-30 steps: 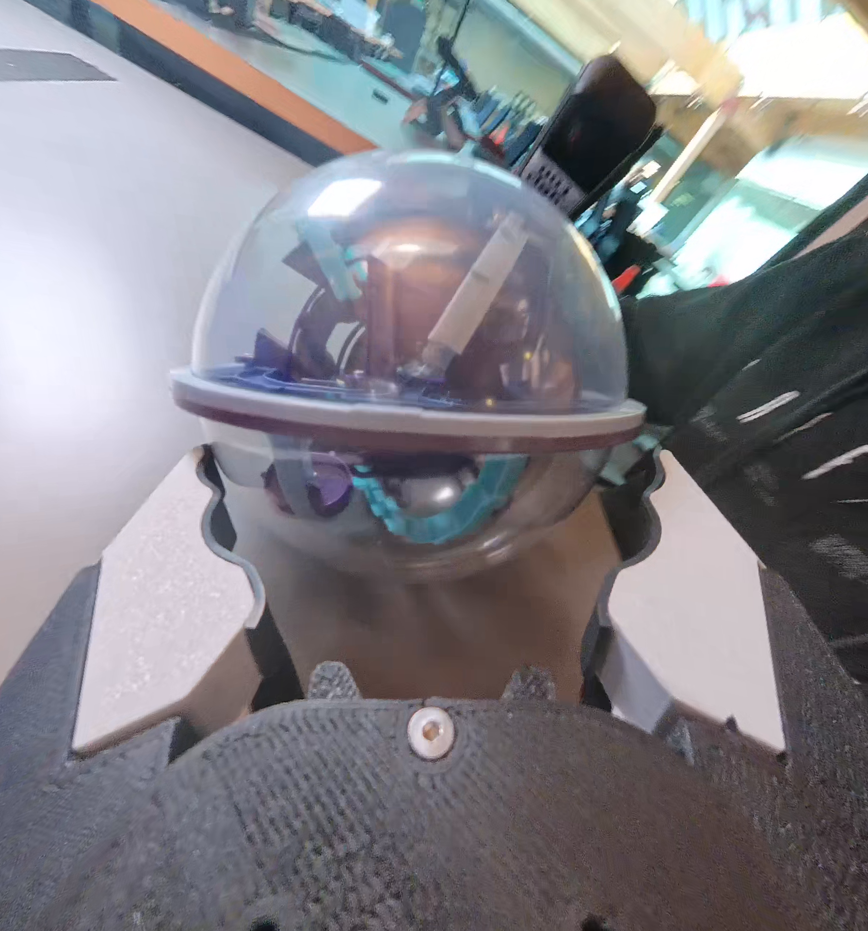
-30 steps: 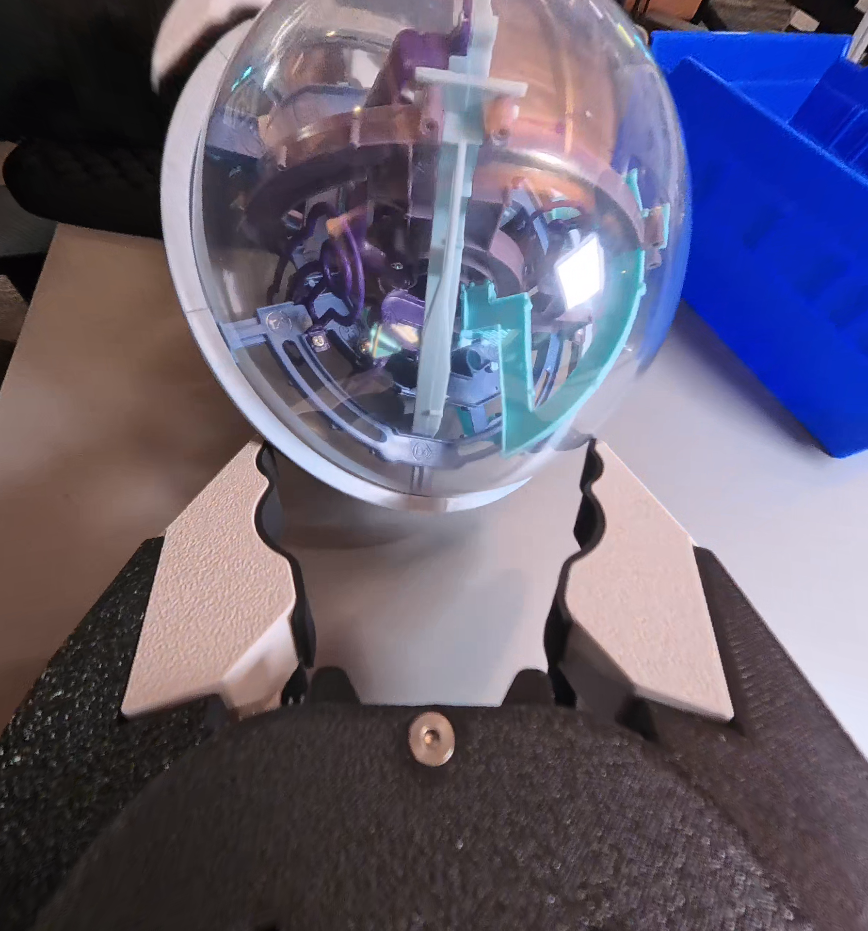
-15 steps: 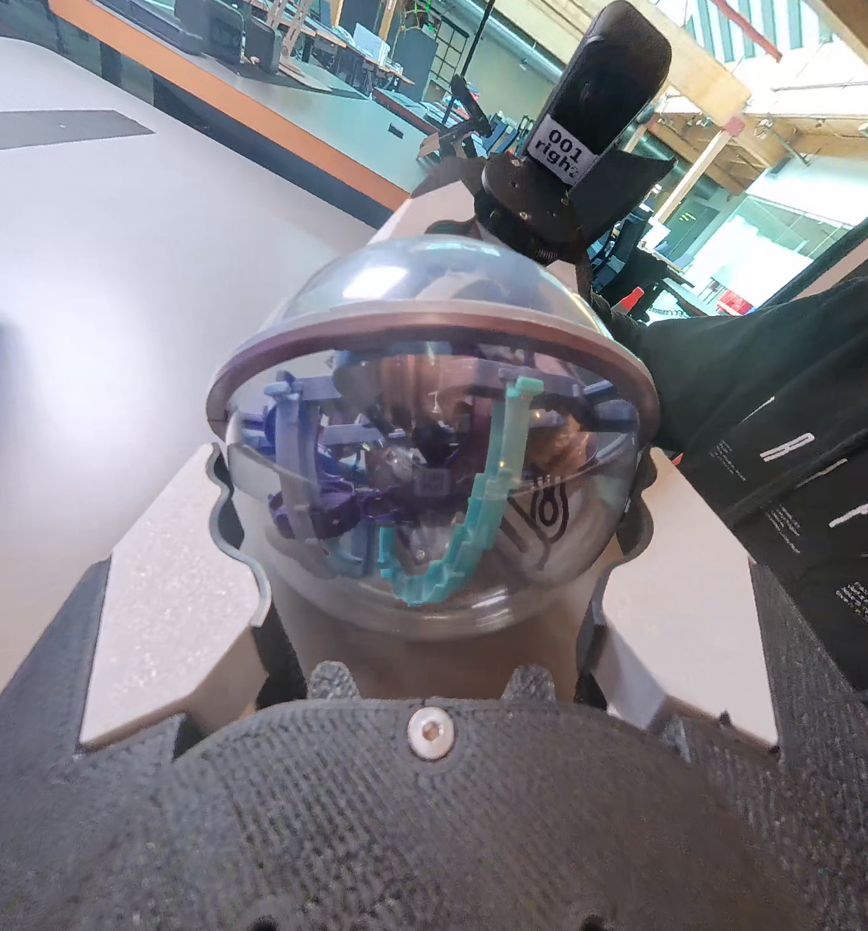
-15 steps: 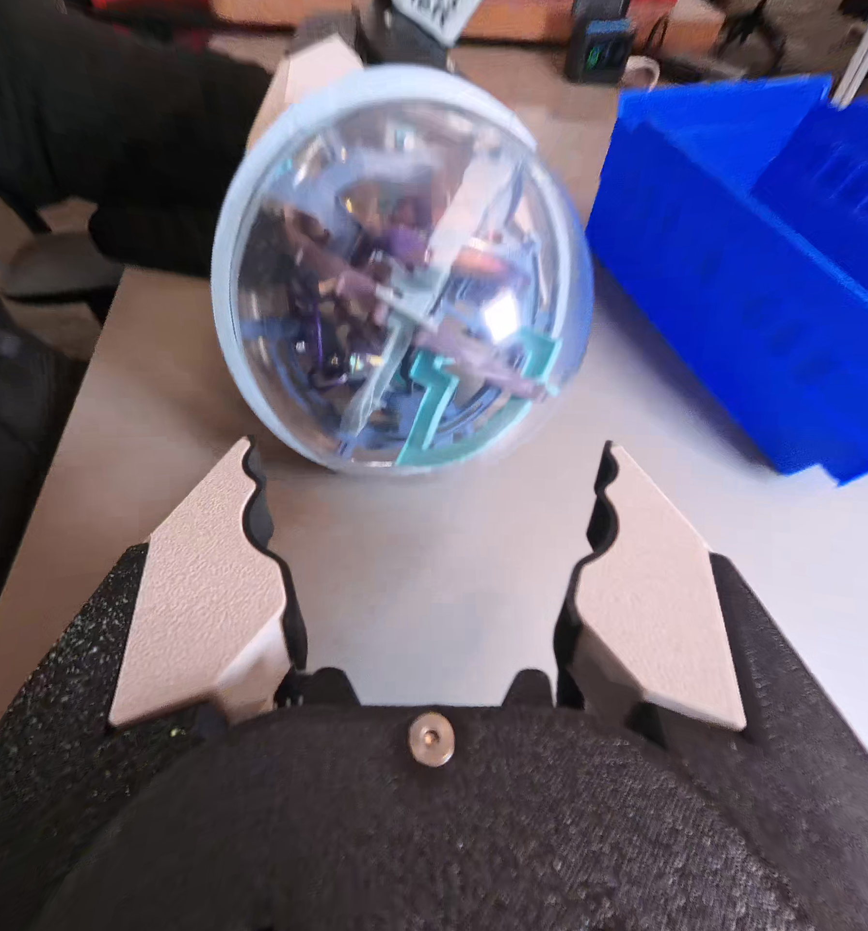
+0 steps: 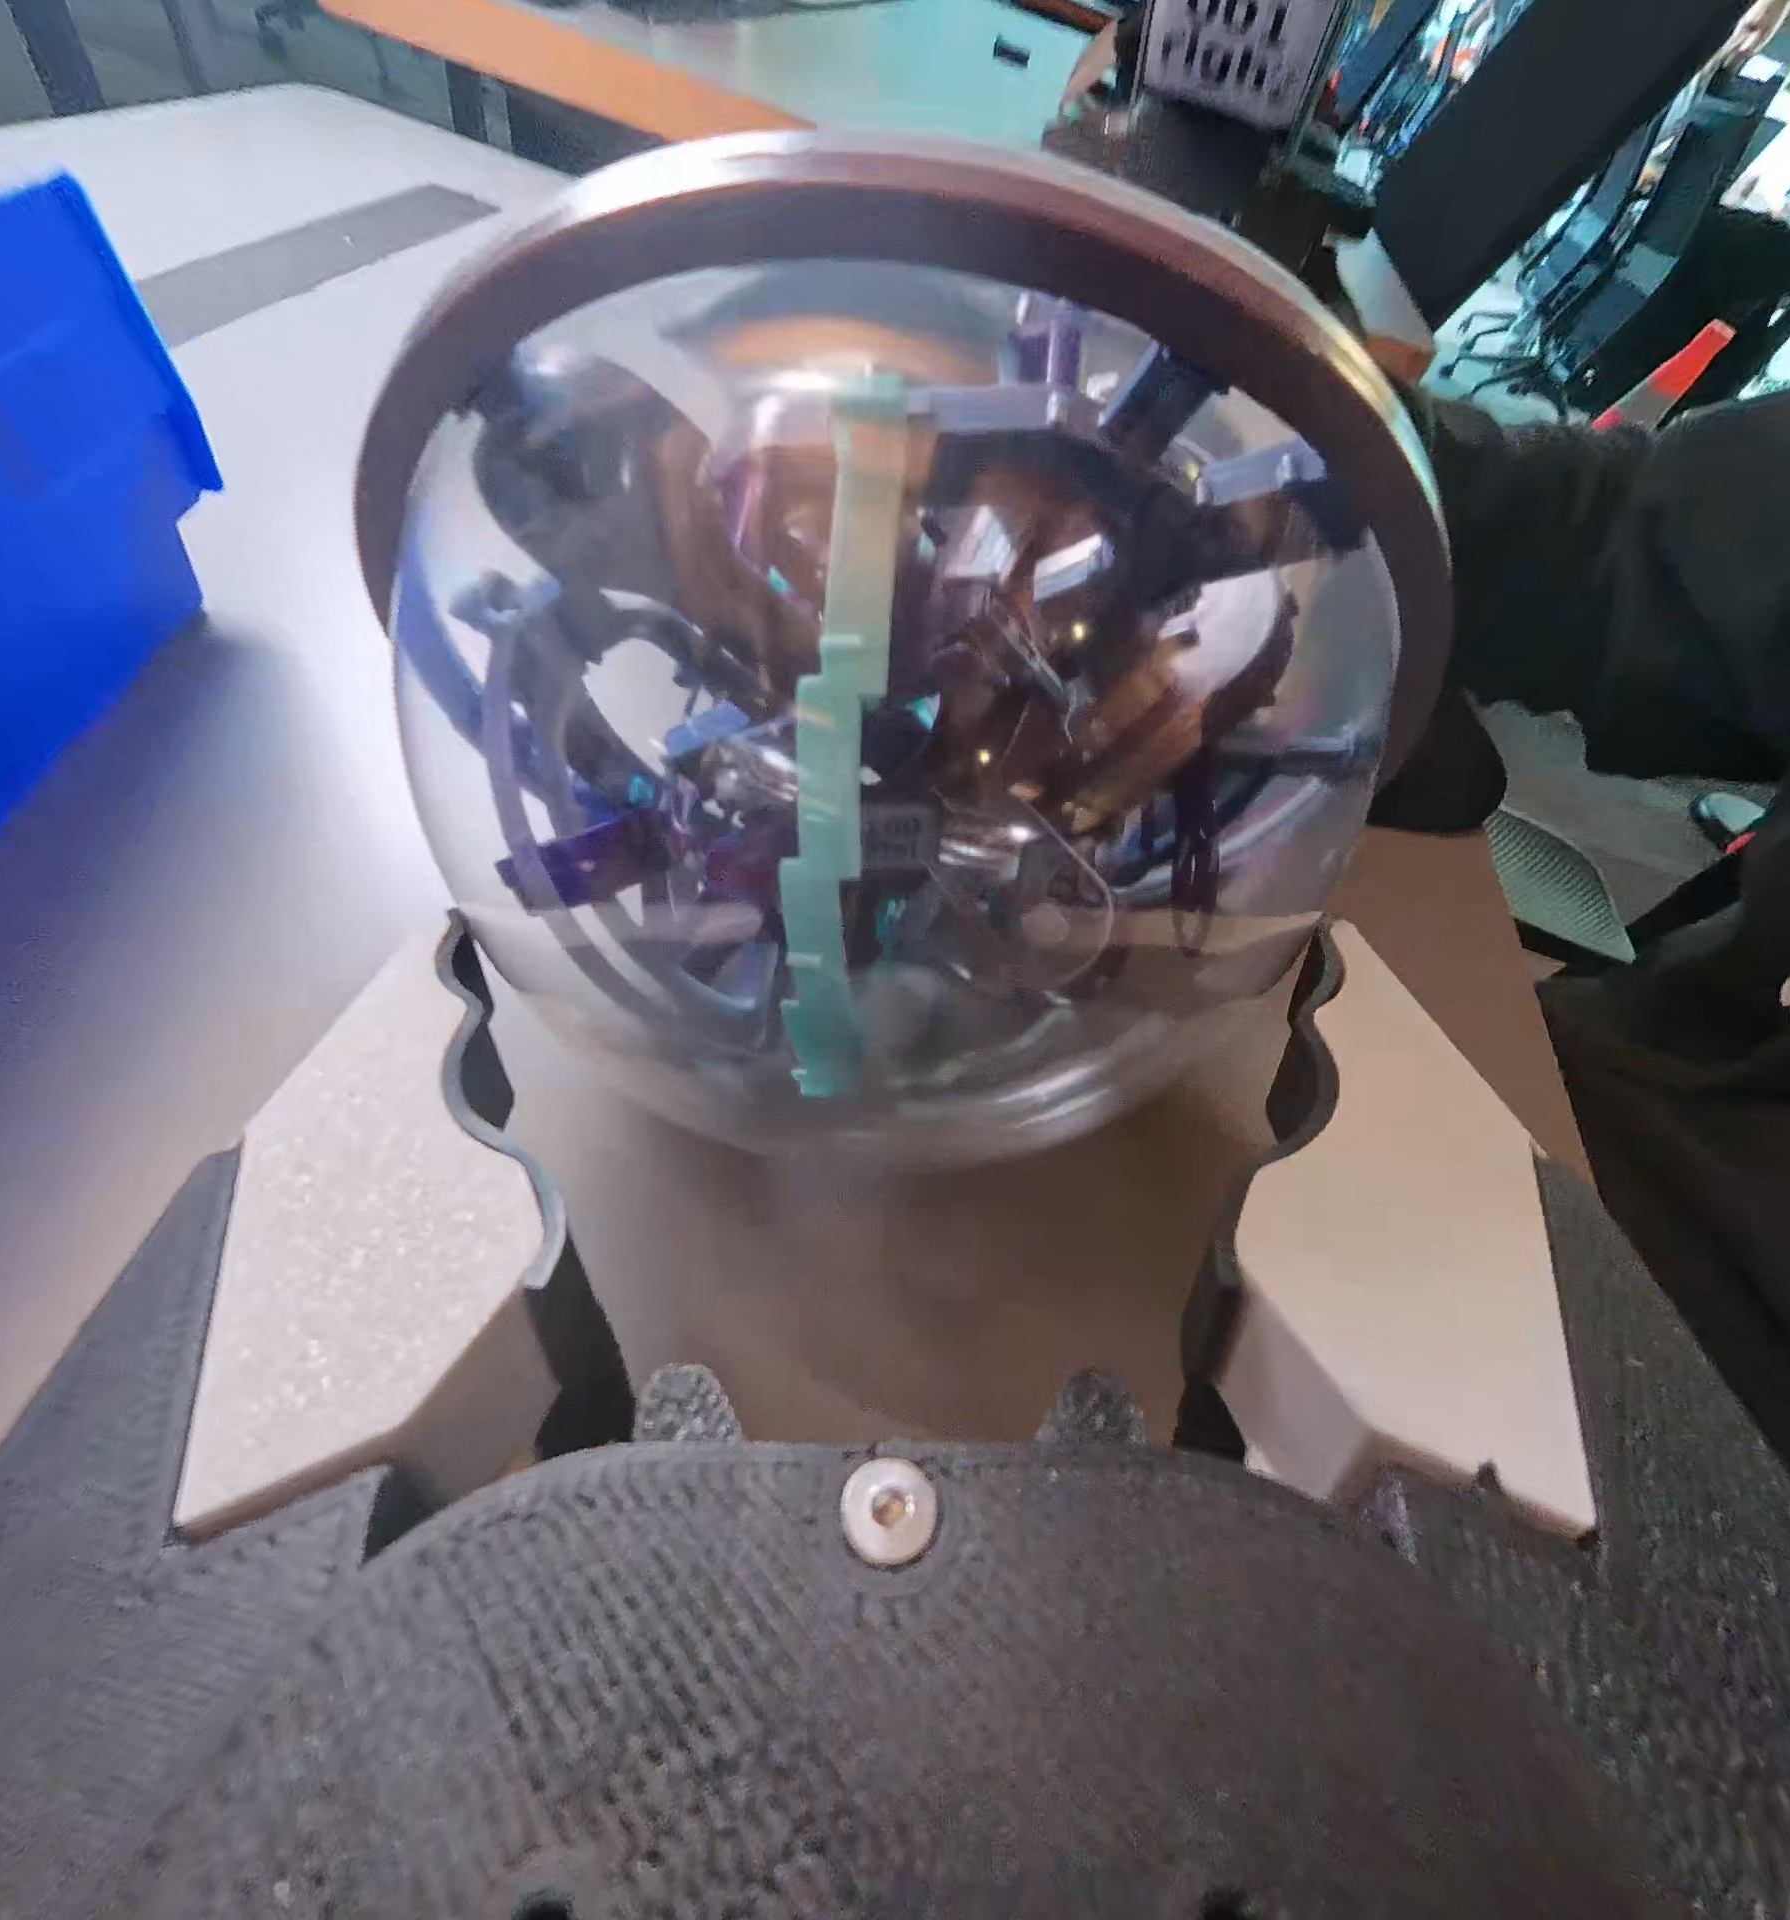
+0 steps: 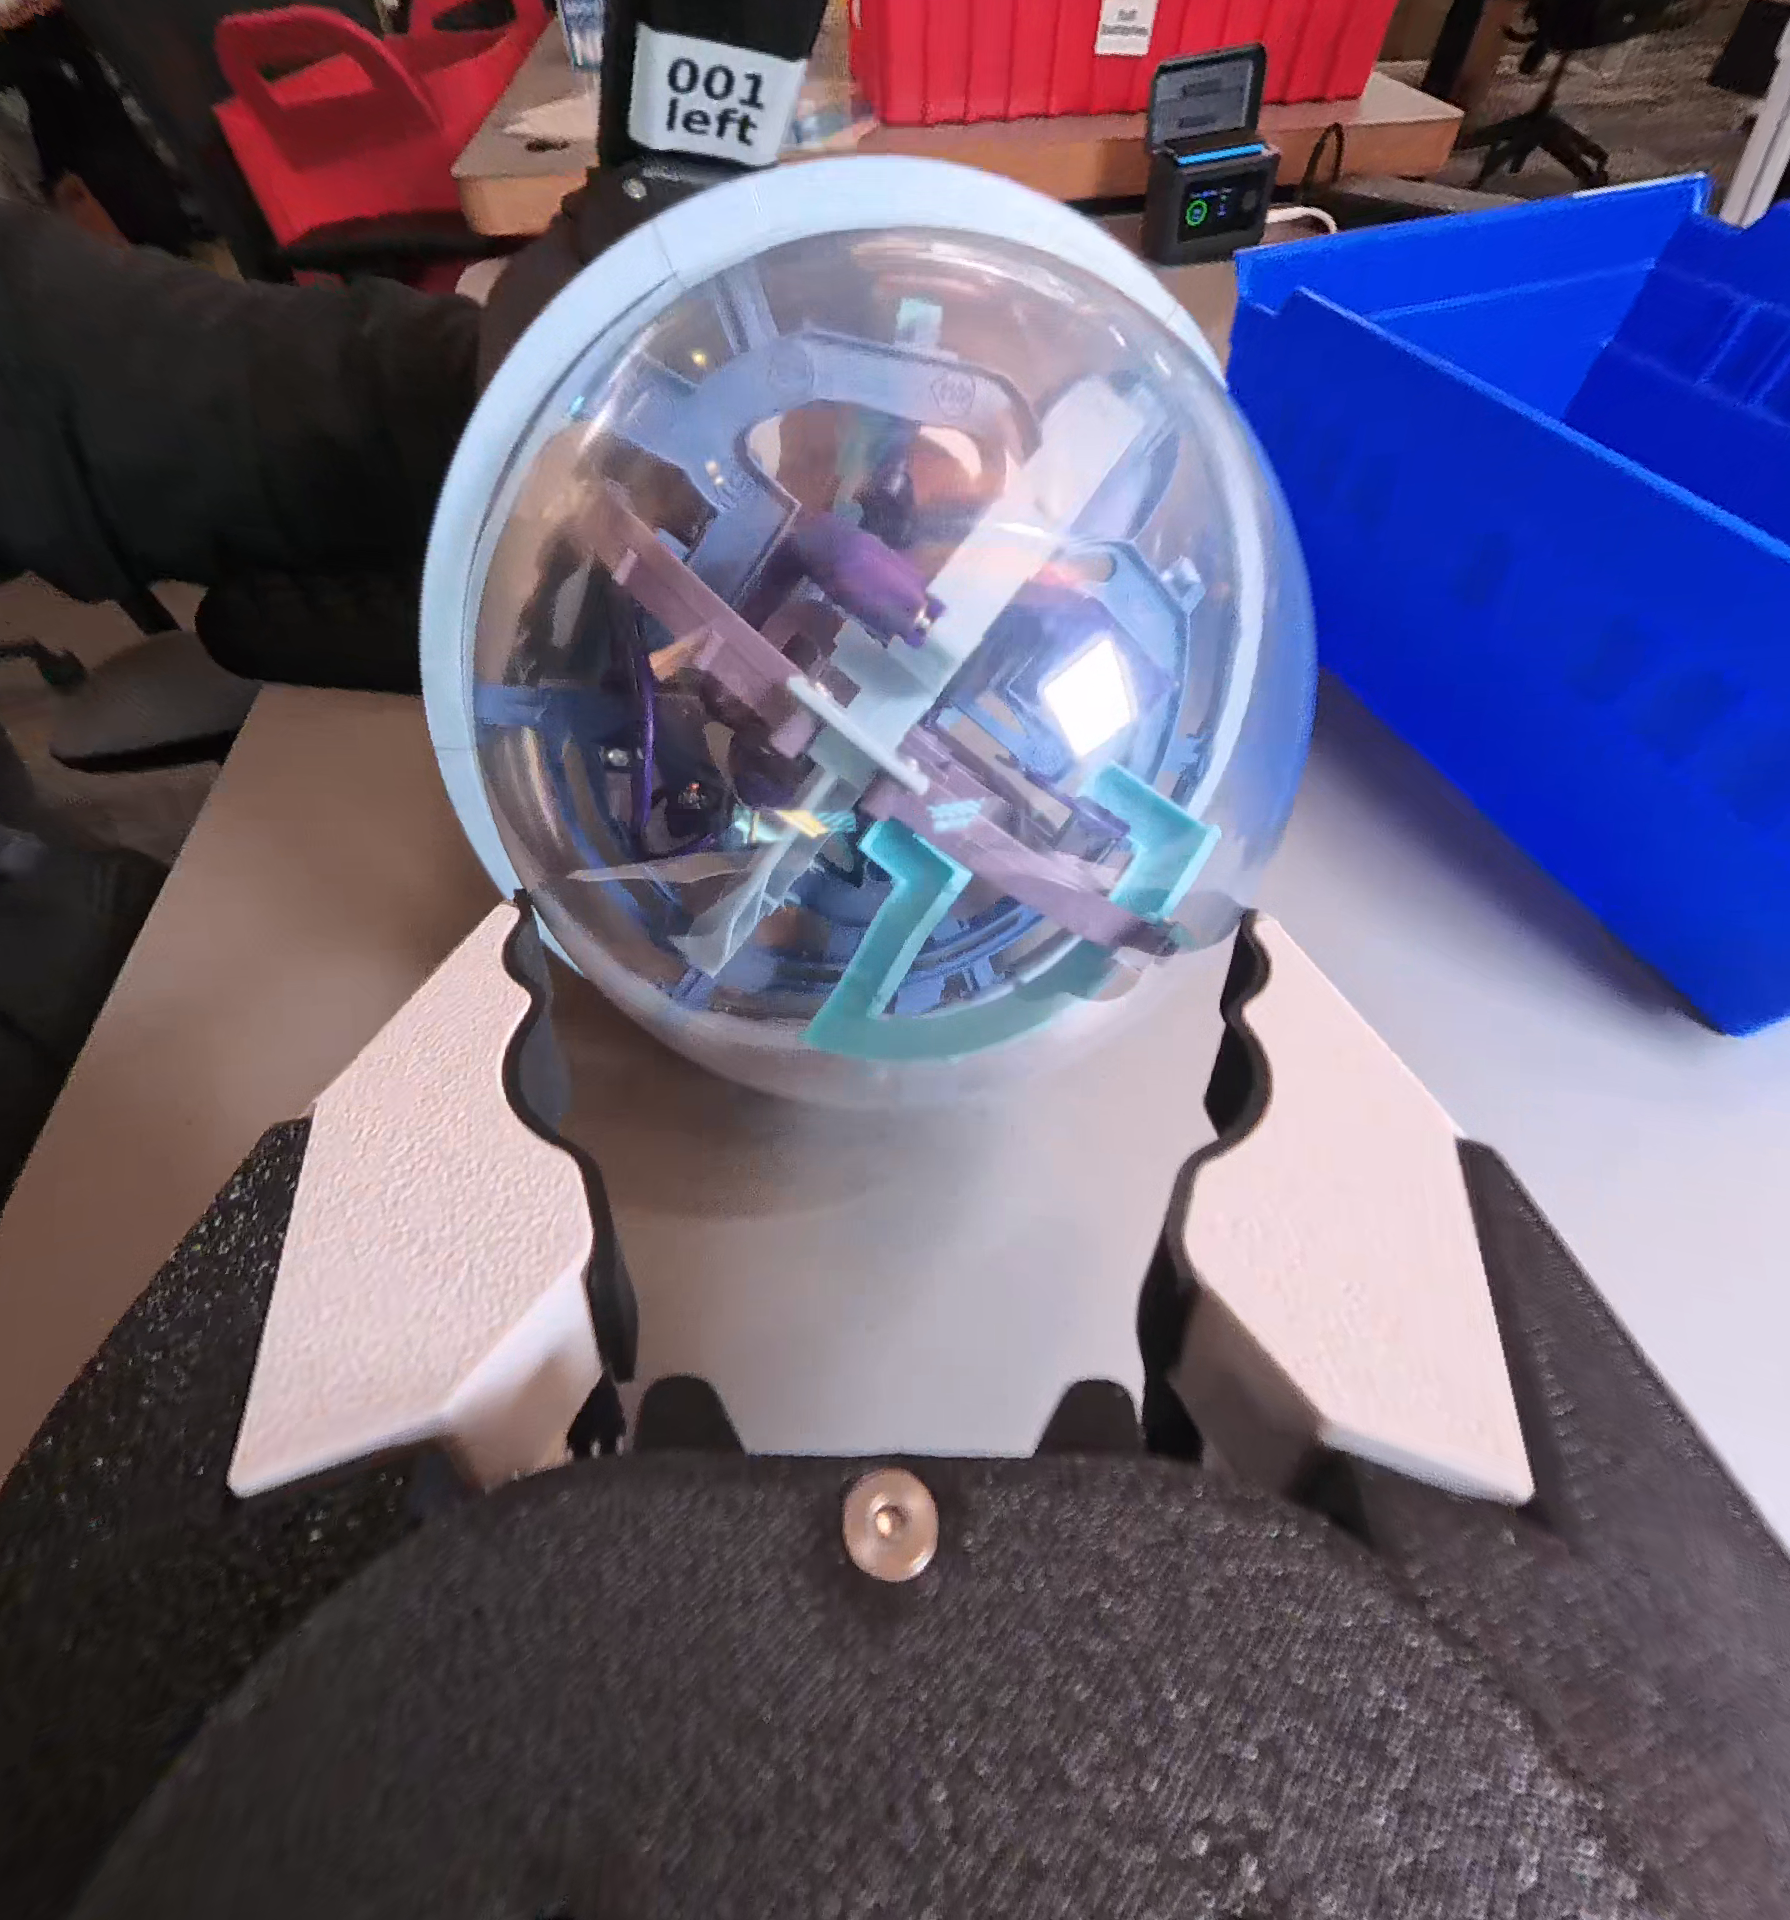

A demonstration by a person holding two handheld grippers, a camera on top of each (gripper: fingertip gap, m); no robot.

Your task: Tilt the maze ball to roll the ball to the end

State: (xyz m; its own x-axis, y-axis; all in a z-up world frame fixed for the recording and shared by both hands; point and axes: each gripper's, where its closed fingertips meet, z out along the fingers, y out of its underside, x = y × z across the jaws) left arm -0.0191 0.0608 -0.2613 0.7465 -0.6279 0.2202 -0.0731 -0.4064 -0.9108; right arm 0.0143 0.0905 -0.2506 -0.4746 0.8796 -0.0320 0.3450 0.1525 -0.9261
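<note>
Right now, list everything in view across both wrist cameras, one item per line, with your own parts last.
Clear plastic maze ball with grey equator ring: one, holding teal, purple, blue and brown tracks, between both claws above the table.
Light grey table: one, under the ball.
Blue plastic bins: at least two, on the table to the right in the right wrist view.
Red plastic crate: one, on the far bench.
Small black device with a lit screen: one, far bench.
Black sleeve: person's arm, beside the ball.
Left claw: wide apart, tips at the ball's sides.
Right claw: wide apart, tips at the ball's sides.
</note>
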